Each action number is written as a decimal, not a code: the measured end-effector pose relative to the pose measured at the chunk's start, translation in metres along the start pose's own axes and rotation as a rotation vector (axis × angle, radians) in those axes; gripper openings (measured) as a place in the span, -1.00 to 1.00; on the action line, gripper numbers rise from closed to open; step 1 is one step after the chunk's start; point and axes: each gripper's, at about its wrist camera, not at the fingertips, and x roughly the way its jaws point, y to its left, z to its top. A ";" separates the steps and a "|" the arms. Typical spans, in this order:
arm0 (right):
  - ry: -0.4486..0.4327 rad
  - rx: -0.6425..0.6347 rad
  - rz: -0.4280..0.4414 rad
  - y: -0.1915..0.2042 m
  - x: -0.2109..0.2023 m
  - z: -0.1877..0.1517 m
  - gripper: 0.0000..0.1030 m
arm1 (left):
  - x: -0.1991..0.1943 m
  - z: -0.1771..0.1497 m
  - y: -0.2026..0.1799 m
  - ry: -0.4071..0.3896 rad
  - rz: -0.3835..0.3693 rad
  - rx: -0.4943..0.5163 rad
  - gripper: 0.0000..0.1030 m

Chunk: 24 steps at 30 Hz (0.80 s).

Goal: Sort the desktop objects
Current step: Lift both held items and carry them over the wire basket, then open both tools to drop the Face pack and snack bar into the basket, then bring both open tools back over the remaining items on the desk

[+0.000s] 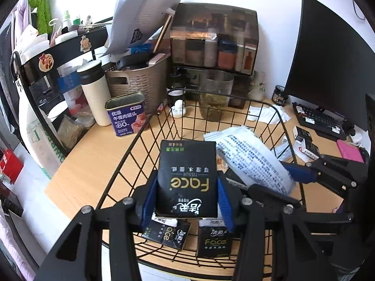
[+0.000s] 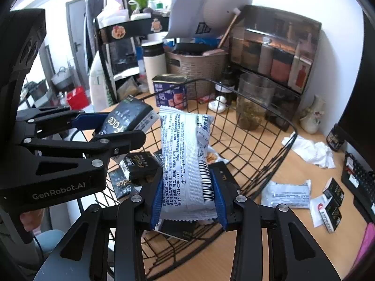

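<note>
My left gripper [image 1: 187, 194] is shut on a black "Face" tissue pack [image 1: 187, 178] and holds it above the black wire basket [image 1: 131, 154]. My right gripper [image 2: 187, 194] is shut on a white snack packet [image 2: 185, 154], also above the basket [image 2: 276, 149]. Each gripper shows in the other's view: the right one [image 1: 304, 173] with the white packet [image 1: 253, 161], the left one [image 2: 93, 126] with the black pack [image 2: 126, 119]. Several more black tissue packs [image 1: 212, 241] lie inside the basket [image 2: 138, 164].
On the wooden desk right of the basket lie another white packet [image 2: 286, 195], small black packs [image 2: 332, 201], a crumpled tissue [image 2: 311, 149] and a keyboard [image 1: 318, 119]. Behind stand a blue meat tin [image 1: 127, 114], a white flask [image 1: 96, 93], a brown basket [image 1: 140, 79], a glass jar [image 1: 215, 96] and a monitor [image 1: 328, 63].
</note>
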 end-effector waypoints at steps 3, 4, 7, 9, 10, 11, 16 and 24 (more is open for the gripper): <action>-0.003 0.009 0.010 -0.001 0.000 0.001 -0.24 | 0.001 -0.002 0.001 0.011 0.003 -0.004 0.02; -0.007 0.012 0.011 -0.002 -0.001 0.002 -0.23 | 0.001 -0.002 0.001 0.012 0.001 -0.006 0.02; -0.018 0.022 0.004 -0.006 -0.002 0.002 -0.12 | -0.001 -0.002 0.001 0.002 -0.014 -0.009 0.11; -0.027 0.048 0.012 -0.013 -0.006 0.001 -0.02 | -0.004 -0.002 0.000 -0.013 0.001 -0.018 0.29; -0.030 0.058 0.017 -0.016 -0.008 0.000 -0.01 | -0.005 -0.001 0.000 -0.020 0.009 -0.023 0.40; -0.033 0.064 0.016 -0.019 -0.010 0.000 -0.01 | -0.006 -0.001 -0.002 -0.032 0.015 -0.024 0.43; -0.033 0.068 -0.011 -0.029 -0.019 -0.006 -0.01 | -0.008 0.002 -0.016 -0.034 -0.026 0.005 0.48; -0.049 0.112 -0.083 -0.062 -0.055 -0.028 -0.01 | -0.014 0.008 -0.064 -0.060 -0.100 0.094 0.48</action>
